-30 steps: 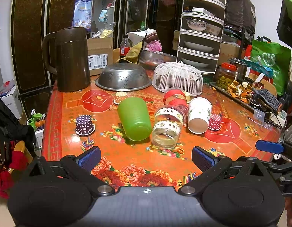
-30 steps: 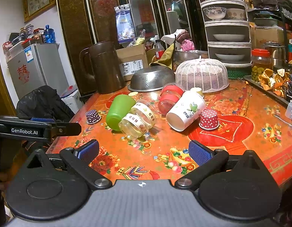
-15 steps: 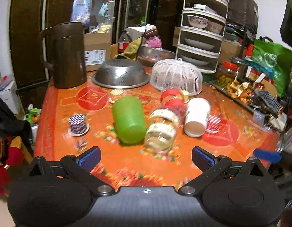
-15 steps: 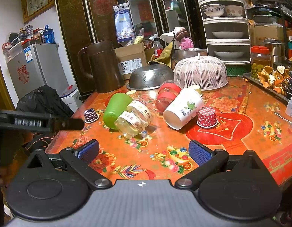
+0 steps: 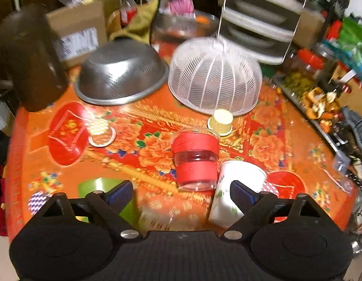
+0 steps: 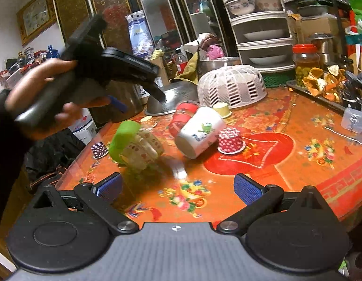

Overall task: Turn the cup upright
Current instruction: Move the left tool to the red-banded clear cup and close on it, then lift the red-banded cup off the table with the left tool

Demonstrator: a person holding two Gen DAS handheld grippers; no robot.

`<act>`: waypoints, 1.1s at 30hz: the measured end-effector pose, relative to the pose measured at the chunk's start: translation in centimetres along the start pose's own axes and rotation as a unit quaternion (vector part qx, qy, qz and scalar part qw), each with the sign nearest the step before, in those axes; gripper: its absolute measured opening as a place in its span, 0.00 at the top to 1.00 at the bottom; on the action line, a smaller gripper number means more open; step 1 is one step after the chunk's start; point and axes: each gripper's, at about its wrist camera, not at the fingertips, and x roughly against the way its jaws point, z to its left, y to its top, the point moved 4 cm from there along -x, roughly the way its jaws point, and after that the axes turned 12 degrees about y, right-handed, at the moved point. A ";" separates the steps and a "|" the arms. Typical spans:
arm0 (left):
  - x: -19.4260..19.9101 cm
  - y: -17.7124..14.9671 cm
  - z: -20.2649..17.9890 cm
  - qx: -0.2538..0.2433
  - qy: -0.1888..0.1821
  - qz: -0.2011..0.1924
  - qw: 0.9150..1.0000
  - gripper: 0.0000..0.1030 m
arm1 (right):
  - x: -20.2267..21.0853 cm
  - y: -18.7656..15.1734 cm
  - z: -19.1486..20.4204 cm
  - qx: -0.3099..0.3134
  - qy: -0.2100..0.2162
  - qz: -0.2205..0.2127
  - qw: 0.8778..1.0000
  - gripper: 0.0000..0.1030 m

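Observation:
Several cups lie on their sides on the orange flowered table [image 6: 286, 164]: a green cup [image 6: 122, 138] [image 5: 94, 187], a clear labelled glass [image 6: 143, 148], a red-banded glass [image 5: 195, 161] [image 6: 183, 117] and a white paper cup [image 6: 201, 134] [image 5: 237, 187]. My left gripper [image 5: 181, 194] is open, above the table, over the gap between the green and white cups; it also shows held up at the left in the right wrist view [image 6: 138, 96]. My right gripper [image 6: 178, 187] is open and empty near the table's front edge.
An upturned metal colander [image 5: 122, 77] and a white mesh food cover [image 5: 216, 77] stand at the back, a brown jug [image 5: 28, 58] at the back left. Small upturned cupcake liners [image 6: 230, 140] [image 5: 220, 121] sit among the cups. A cluttered tray [image 6: 326, 86] lines the right side.
My left gripper has risen and moved forward over the cups, tilting down; the green cup and clear glass now pass under its fingers. My right gripper has barely moved.

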 end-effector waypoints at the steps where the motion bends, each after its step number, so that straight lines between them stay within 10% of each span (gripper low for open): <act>1: -0.8 0.3 -0.3 -0.001 0.001 0.009 1.000 0.11 | 0.2 0.0 -0.5 -0.003 -0.001 -0.001 1.000 0.01; 17: -7.4 1.5 -1.7 0.010 0.003 0.057 0.998 0.13 | 0.9 -0.6 -4.5 -0.044 0.010 -0.008 0.999 0.01; 33: -8.0 1.5 -2.6 -0.033 0.011 0.030 0.999 0.43 | 0.6 -0.6 -4.0 -0.047 0.011 -0.005 0.999 0.01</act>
